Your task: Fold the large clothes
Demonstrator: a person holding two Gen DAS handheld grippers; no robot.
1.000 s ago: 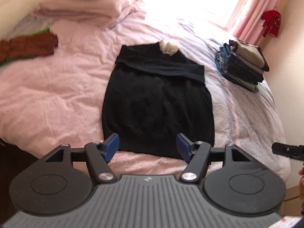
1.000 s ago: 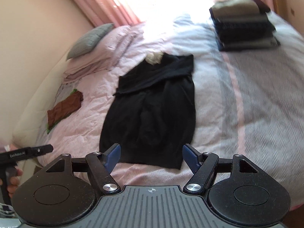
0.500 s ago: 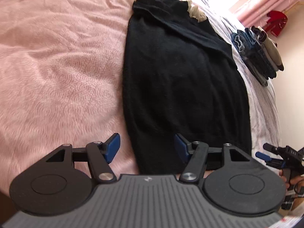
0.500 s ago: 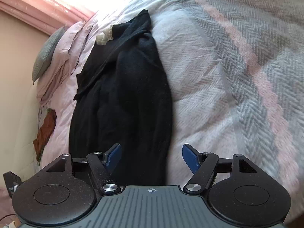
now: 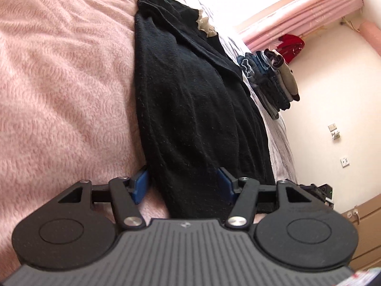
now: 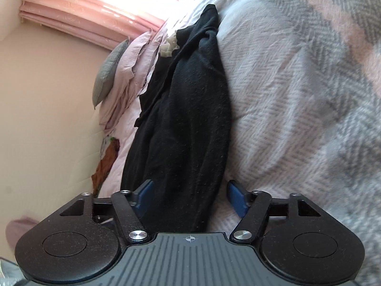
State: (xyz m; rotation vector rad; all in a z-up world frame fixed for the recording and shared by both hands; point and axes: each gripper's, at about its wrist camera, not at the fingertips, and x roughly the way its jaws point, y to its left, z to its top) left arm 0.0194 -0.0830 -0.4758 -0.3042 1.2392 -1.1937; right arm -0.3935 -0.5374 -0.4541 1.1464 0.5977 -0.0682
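A black garment (image 5: 190,109) lies flat on the bed, its sleeves folded across the top and a cream collar (image 5: 206,23) at the far end. My left gripper (image 5: 182,183) is open, low over the bed, with the garment's near left hem corner between its blue fingers. In the right wrist view the same garment (image 6: 188,124) runs away from me. My right gripper (image 6: 190,196) is open too, and the near right hem corner lies between its fingers. Neither pair of pads presses the cloth.
Pink fleece bedding (image 5: 59,83) lies left of the garment, a grey-and-pink herringbone blanket (image 6: 297,100) to its right. A stack of folded clothes (image 5: 271,83) sits at the far right of the bed. Pillows (image 6: 119,71) and a brown cloth (image 6: 107,159) lie near the headboard wall.
Both grippers have dropped from high above the bed down to the garment's near hem, one at each corner. Both have stayed open.
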